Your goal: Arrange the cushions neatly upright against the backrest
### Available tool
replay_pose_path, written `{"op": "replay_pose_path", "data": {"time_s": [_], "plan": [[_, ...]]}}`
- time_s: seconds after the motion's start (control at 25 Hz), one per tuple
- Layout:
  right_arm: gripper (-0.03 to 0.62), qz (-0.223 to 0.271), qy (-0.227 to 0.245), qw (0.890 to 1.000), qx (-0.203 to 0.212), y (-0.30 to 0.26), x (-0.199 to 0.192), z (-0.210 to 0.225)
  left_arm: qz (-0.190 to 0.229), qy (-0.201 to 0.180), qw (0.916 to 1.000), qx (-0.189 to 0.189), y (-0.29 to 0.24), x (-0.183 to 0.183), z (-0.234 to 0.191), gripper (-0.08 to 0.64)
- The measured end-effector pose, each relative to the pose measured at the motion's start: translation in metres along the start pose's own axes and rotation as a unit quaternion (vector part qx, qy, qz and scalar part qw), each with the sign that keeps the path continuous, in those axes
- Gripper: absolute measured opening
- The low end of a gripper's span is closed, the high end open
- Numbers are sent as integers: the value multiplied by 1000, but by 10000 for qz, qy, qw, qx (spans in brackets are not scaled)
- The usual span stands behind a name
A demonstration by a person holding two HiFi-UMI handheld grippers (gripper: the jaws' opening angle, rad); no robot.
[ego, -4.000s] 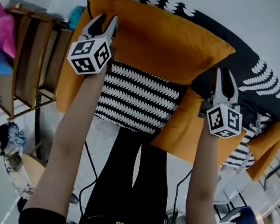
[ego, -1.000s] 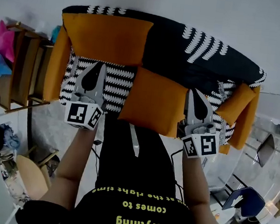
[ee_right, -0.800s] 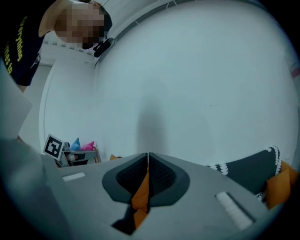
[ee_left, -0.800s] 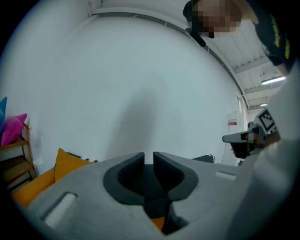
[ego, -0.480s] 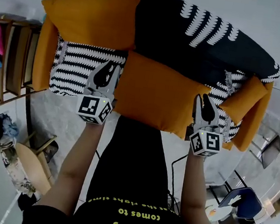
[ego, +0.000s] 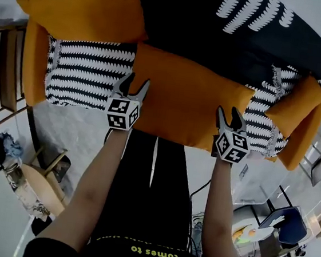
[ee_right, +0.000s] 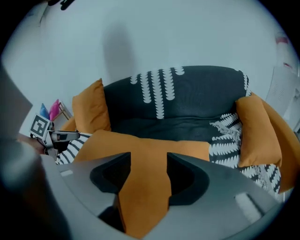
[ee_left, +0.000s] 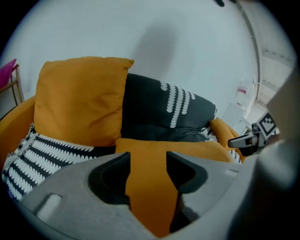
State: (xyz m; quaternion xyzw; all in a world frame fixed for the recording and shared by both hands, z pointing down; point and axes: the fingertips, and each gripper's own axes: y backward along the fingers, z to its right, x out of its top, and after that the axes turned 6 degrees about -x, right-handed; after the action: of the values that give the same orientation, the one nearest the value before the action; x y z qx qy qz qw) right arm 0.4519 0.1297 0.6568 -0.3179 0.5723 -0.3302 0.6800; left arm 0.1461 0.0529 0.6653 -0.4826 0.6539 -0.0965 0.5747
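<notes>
A large orange cushion [ego: 186, 102] lies flat across the middle of the sofa seat, its near edge toward me. My left gripper [ego: 136, 82] is at its near left corner and my right gripper [ego: 230, 113] at its near right corner. Both sets of jaws are opening, with the cushion's edge [ee_left: 154, 154] [ee_right: 140, 150] between them and the pads apart from it. A second orange cushion [ego: 82, 6] stands upright against the black patterned backrest [ego: 246, 31] at the left. A smaller orange cushion [ego: 299, 97] leans at the right end.
The seat cover is black-and-white striped [ego: 82, 79]. A wooden shelf unit [ego: 2, 78] stands left of the sofa, a round wooden stool [ego: 33, 188] near my left arm. A blue chair [ego: 288, 223] and cables are on the floor at the right.
Both grippers carried the large orange cushion forward from the sofa's front onto the seat. Their jaws, shut on its edge a second ago, have spread apart.
</notes>
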Motion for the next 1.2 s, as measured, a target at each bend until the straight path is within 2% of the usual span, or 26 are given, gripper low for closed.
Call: {"op": "replay_pose_path", "data": {"time_s": [0.12,0.2,0.32,0.48,0.64,0.72,0.76,0.92,1.2], "plan": [[298,-255,-157,9994,-161,-14,-24,10,-232,61,9997,-86,-17,-16,-2,273],[304,-385,-181,9989,-187,-21,-37,11,-389,0,9990,-227,-26,-25,2,300],[279,-401,-87,9987,-292,-27,-39,14,-677,-197,9971,-295,-37,-39,7,327],[227,-497,12,9979,-409,-35,-43,8,-811,-288,9962,-147,-45,-49,1,321],[100,-500,-40,9976,-485,-32,-48,6,-921,-334,9952,62,-45,-52,5,196],[54,-428,-153,9979,-456,-28,-48,6,-893,-341,9952,227,-40,-51,2,59],[36,-389,-219,9981,-421,-26,-47,5,-882,-313,9953,261,-39,-51,1,24],[18,-175,-490,9982,-314,-14,-42,1,-893,-331,9953,191,-35,-51,3,0],[17,351,-644,9971,-197,28,-22,-10,-583,-273,9977,224,-2,-29,13,0]]}}
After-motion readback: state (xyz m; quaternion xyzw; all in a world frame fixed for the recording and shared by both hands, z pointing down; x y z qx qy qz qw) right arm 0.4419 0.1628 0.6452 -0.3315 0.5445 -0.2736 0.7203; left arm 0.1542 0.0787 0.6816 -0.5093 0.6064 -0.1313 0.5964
